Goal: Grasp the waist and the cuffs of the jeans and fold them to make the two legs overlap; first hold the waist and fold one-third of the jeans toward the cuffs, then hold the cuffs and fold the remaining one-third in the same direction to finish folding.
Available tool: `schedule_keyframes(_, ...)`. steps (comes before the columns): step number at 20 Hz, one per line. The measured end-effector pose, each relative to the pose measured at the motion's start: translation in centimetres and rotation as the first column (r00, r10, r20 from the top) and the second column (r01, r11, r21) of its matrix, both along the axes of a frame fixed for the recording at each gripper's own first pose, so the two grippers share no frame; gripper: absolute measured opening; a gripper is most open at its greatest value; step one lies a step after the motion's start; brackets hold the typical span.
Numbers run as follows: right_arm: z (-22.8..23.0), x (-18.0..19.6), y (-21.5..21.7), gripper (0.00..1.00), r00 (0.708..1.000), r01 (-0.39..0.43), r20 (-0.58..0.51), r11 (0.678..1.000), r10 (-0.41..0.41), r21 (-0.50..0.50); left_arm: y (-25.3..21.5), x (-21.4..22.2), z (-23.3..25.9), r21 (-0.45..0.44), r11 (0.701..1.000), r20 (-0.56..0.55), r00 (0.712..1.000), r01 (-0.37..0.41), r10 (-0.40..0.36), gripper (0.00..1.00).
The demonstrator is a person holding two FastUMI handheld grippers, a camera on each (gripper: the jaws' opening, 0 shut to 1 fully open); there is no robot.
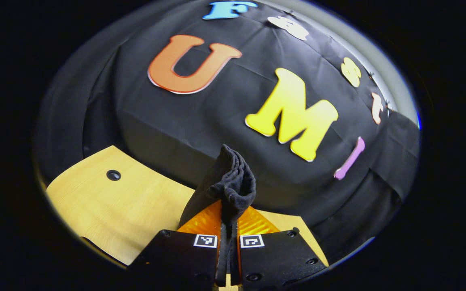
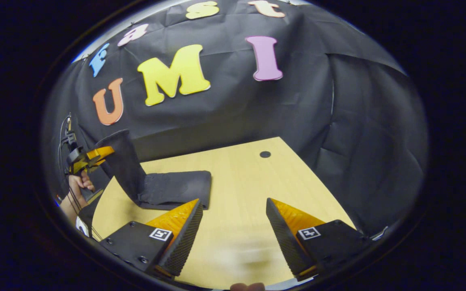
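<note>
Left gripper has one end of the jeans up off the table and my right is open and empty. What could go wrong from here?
1. The left gripper pinches only a bunched tip of the jeans; the cloth could slip out as it lifts.
2. With one end raised by a single gripper and the right gripper idle above the table, the hanging end may sag or twist and the fold may land crooked.

one pair of jeans [image 2: 168, 188], two hand-held grippers, one table [image 2: 241, 178].
</note>
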State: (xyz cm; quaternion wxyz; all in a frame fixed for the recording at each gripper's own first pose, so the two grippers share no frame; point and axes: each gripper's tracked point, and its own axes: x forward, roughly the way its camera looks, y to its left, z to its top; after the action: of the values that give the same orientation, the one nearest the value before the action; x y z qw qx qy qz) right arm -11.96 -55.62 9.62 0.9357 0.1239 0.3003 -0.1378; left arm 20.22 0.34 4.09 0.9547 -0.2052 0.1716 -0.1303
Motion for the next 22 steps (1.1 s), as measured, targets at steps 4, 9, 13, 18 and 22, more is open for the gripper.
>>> schedule_keyframes(4,-0.1,-2.2,-3.1,0.99,0.999,0.053,-0.006,0.999,-0.053,0.000,-3.4,-0.2,-1.3,0.105,0.994,0.016,0.999,0.041,-0.043,0.07)
schedule_keyframes(9,-0.5,-4.4,-5.1,0.99,0.996,0.084,-0.023,0.996,-0.084,-0.007,-6.3,-1.0,-2.8,0.235,0.969,0.033,0.996,0.078,-0.088,0.07)
schedule_keyframes(13,-1.0,-5.5,-6.1,0.99,0.994,0.105,-0.038,0.994,-0.105,-0.008,-8.8,-1.8,-4.5,0.313,0.943,0.029,0.991,0.113,-0.128,0.07)
schedule_keyframes(18,-1.4,-7.3,-7.6,1.00,0.989,0.138,-0.056,0.990,-0.139,-0.009,-11.1,-2.7,-7.4,0.366,0.917,0.000,0.985,0.160,-0.172,0.07)
schedule_keyframes(22,-2.0,-8.2,-8.3,1.00,0.984,0.162,-0.074,0.987,-0.162,-0.009,-12.9,-3.0,-9.8,0.411,0.890,-0.030,0.979,0.197,-0.203,0.07)
